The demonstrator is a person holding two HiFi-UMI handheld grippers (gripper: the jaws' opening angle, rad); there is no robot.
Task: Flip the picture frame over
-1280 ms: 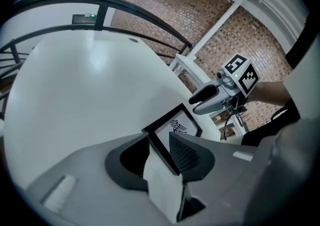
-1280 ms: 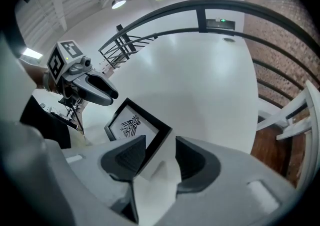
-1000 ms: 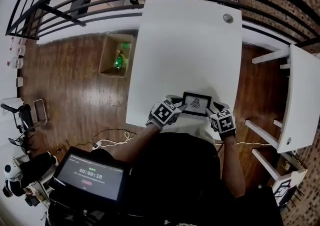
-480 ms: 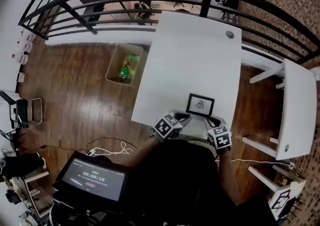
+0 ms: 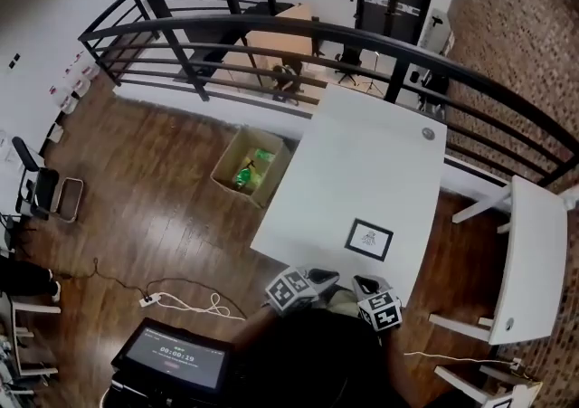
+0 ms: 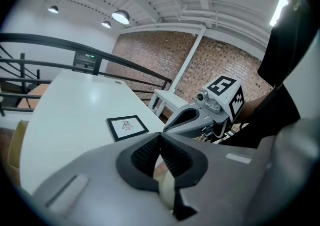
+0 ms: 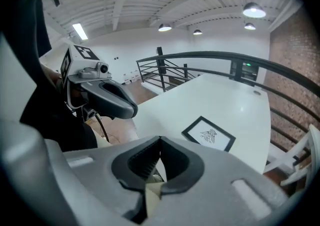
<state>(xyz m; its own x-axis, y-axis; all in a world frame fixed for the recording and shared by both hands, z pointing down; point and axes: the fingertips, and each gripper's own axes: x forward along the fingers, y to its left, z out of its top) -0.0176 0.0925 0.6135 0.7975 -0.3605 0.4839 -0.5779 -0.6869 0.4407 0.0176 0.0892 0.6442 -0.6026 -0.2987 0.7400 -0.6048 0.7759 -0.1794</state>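
**Both claws hovering shut and empty, clear of the frame**

The black-bordered rectangular picture frame with a white mat and a small dark drawing [image 5: 369, 239] is lying flat, drawing side up, on the white rectangular desk [image 5: 362, 153], close to its near edge. The left claw [image 5: 318, 277] and the right claw [image 5: 363, 284] are hanging just off that edge by the person's body, apart from the frame. Each one's jaws have just been closing and are now meeting with nothing between them. The flip is looking either finished or not under way. Any further turn is calling for both claws opening, reaching in and pinching opposite frame edges.
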